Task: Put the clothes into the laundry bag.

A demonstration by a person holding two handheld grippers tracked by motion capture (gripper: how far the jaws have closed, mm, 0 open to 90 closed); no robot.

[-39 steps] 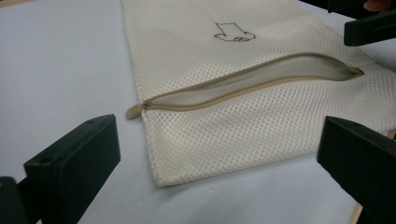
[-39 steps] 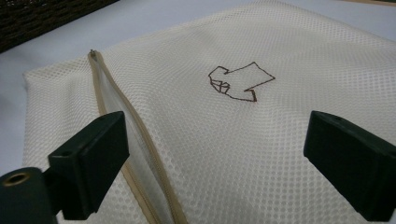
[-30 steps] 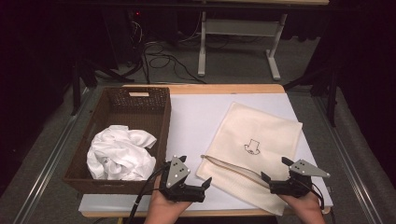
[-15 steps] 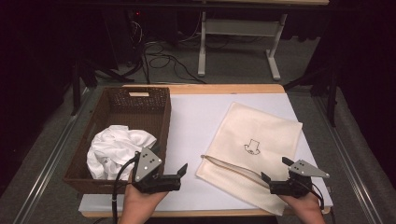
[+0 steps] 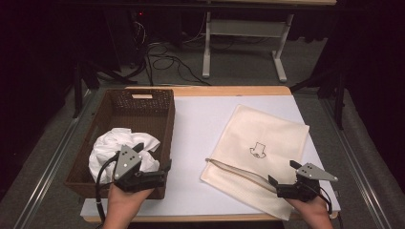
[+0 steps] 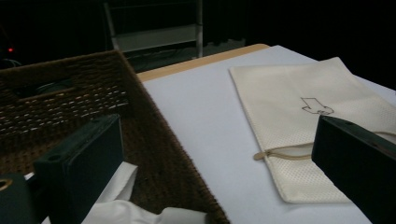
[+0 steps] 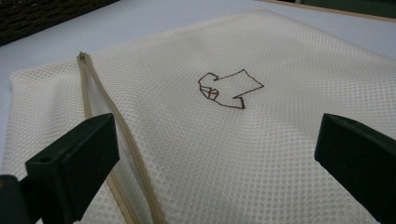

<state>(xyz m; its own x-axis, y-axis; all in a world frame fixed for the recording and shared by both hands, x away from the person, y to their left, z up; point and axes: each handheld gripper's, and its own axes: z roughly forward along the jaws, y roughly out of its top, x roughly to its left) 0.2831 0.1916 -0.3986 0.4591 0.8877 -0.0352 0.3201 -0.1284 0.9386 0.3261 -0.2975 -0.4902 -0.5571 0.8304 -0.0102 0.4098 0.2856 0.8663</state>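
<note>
Left gripper [image 5: 154, 172], lower left of high view: jaws spread wide, holding nothing, straddling near right rim of wicker basket [image 5: 165, 121]. White cloth [image 5: 112, 145] bunched in basket's near end, just beside jaws. Right gripper [image 5: 282, 181], lower right: jaws wide apart, empty, over near edge of cream mesh bag [image 5: 267, 143] lying flat on worktop [image 5: 200, 124], zipper [image 7: 100, 100] by one jaw.
</note>
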